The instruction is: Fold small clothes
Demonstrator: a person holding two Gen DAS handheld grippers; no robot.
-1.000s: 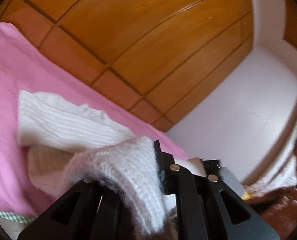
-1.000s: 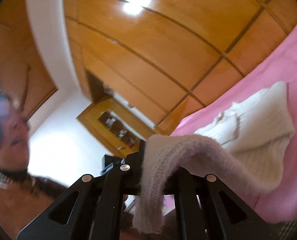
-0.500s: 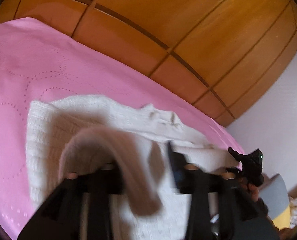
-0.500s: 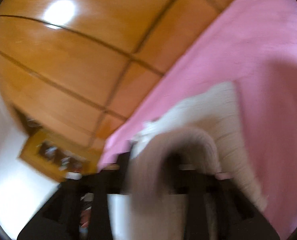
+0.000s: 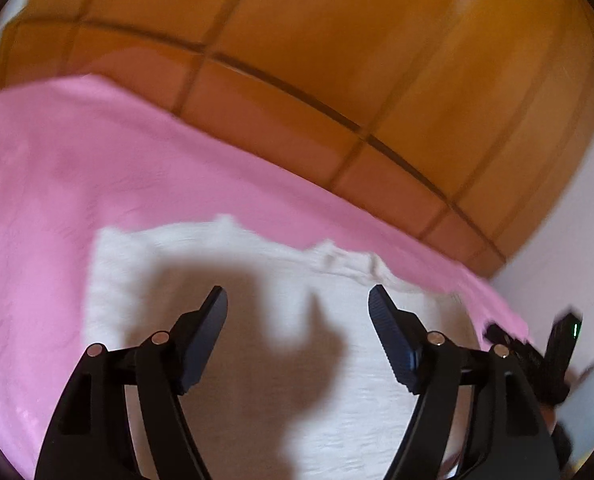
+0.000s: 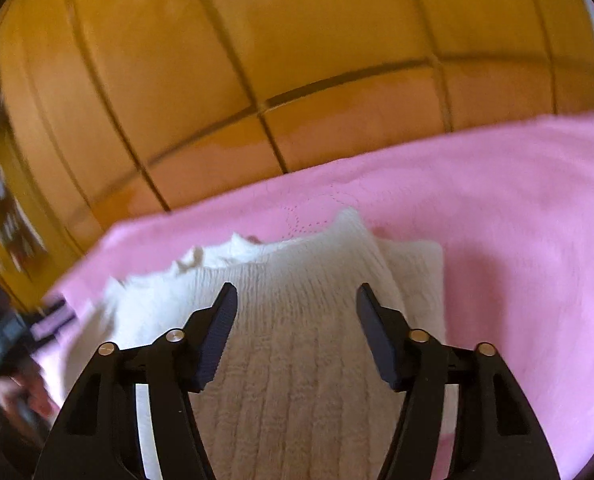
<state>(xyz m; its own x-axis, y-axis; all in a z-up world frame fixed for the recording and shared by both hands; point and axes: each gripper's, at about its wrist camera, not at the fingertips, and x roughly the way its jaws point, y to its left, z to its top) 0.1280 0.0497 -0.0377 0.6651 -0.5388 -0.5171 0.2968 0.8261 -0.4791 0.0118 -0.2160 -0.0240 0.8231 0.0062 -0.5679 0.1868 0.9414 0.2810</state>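
A white knitted garment (image 5: 201,256) lies folded on the pink bed cover (image 5: 77,168). My left gripper (image 5: 297,300) is open and empty just above it and casts a shadow on the knit. In the right wrist view the same white knit (image 6: 297,320) lies on the pink cover (image 6: 517,200), with a folded layer on top. My right gripper (image 6: 296,296) is open and empty just above that folded layer. The right gripper also shows in the left wrist view (image 5: 553,344) at the right edge.
Wooden wardrobe panels (image 5: 337,40) stand behind the bed, also in the right wrist view (image 6: 257,40). A white wall (image 5: 577,220) is at the right. A wooden shelf unit (image 6: 5,208) is at the far left.
Both grippers held the knit's edge raised, carried it forward over the garment, then opened and let it go. The fold now lies flat on the garment.
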